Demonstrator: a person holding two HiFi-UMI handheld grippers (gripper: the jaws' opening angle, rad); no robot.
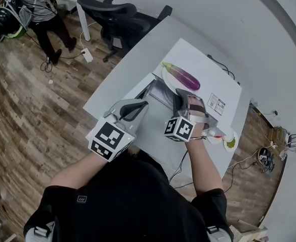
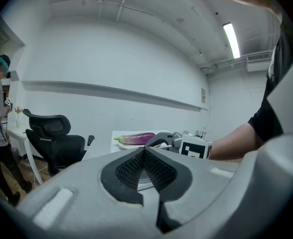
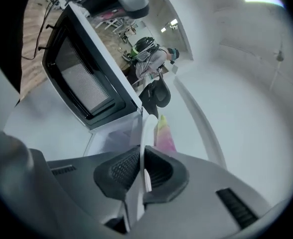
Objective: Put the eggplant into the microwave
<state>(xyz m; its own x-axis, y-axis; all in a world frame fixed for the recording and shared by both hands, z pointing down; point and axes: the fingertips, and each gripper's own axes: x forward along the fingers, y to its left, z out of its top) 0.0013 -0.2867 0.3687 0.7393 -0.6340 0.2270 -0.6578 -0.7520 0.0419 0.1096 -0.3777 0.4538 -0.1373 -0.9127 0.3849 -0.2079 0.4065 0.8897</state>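
Observation:
A purple eggplant (image 1: 181, 76) lies on a white plate (image 1: 166, 77) at the left edge of the white microwave (image 1: 208, 74). My right gripper (image 1: 181, 93) reaches to the plate from the near side. In the right gripper view the right gripper (image 3: 142, 156) is shut on the plate's thin rim (image 3: 142, 131), with the eggplant (image 3: 164, 133) just beyond and the microwave's dark door window (image 3: 79, 78) up left. My left gripper (image 1: 139, 105) hovers left of it, shut and empty. The left gripper view shows its jaws (image 2: 144, 152) touching and the eggplant (image 2: 136, 139) ahead.
The microwave stands on a white table (image 1: 123, 79). A small dish with something green (image 1: 230, 143) sits at the table's right end. A black office chair (image 1: 113, 14) stands behind the table, and a person (image 1: 37, 4) stands far back left. Cables lie on the wooden floor.

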